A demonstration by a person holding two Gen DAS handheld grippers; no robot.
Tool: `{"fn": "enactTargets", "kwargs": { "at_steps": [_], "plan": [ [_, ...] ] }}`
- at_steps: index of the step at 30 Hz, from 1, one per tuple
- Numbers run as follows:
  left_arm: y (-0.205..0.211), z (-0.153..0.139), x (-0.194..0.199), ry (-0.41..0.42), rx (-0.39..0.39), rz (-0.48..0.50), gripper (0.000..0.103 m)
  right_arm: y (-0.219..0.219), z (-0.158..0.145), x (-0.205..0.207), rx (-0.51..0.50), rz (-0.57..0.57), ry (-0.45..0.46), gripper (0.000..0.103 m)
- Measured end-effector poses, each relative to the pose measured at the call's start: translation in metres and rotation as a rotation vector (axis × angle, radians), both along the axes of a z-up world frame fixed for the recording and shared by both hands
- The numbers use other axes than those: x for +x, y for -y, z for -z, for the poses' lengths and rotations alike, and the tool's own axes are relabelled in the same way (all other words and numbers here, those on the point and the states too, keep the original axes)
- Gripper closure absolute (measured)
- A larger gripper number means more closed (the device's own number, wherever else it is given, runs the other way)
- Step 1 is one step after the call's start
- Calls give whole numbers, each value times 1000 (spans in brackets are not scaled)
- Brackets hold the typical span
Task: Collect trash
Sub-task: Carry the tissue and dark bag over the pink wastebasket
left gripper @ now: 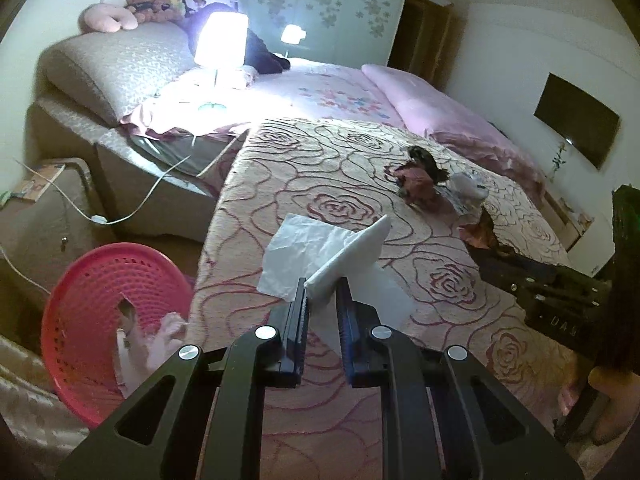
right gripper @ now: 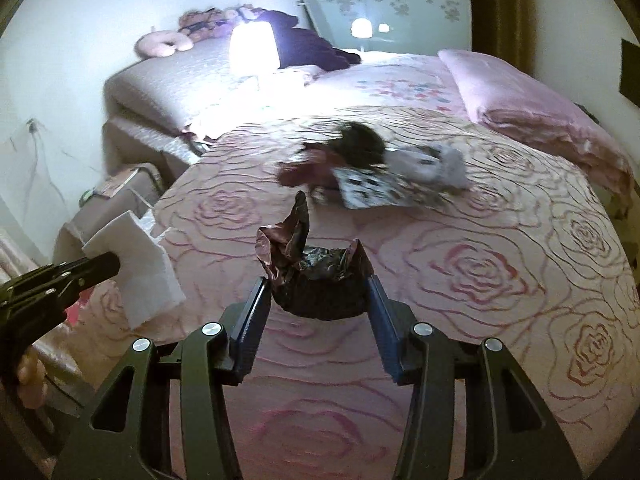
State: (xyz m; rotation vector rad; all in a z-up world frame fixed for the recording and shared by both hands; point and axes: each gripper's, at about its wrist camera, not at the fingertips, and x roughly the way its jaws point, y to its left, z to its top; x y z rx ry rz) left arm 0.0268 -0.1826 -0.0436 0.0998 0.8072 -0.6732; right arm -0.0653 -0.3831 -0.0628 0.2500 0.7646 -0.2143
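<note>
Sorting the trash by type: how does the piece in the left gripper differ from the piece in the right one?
The white tissue in the left gripper is pale, flat and folded, pinched thin; the dark wrapper in the right gripper is dark, shiny and crumpled into a bulky wad, so its fingers stand wider apart. Both are held clear above the rose bedspread.

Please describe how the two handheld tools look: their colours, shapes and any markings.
Both the left tool and right tool have glossy black angular frames with triangular cut-outs and round silver bolt heads. Their flat fingers carry blue ridged pads. Pale lettering on the right tool's body is unreadable.
</note>
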Motion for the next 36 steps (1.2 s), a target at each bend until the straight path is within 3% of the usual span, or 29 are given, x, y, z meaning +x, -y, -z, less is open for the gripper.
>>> {"fn": "enactTargets", "kwargs": {
  "at_steps": [22, 36],
  "plan": [
    [-79, -23, 22, 68, 49, -141, 90, -76, -20, 54, -25, -188, 21, 56],
    [-124, -8, 43, 15, 10, -246, 90, -122, -14, 83, -20, -258, 3, 56]
  ]
}}
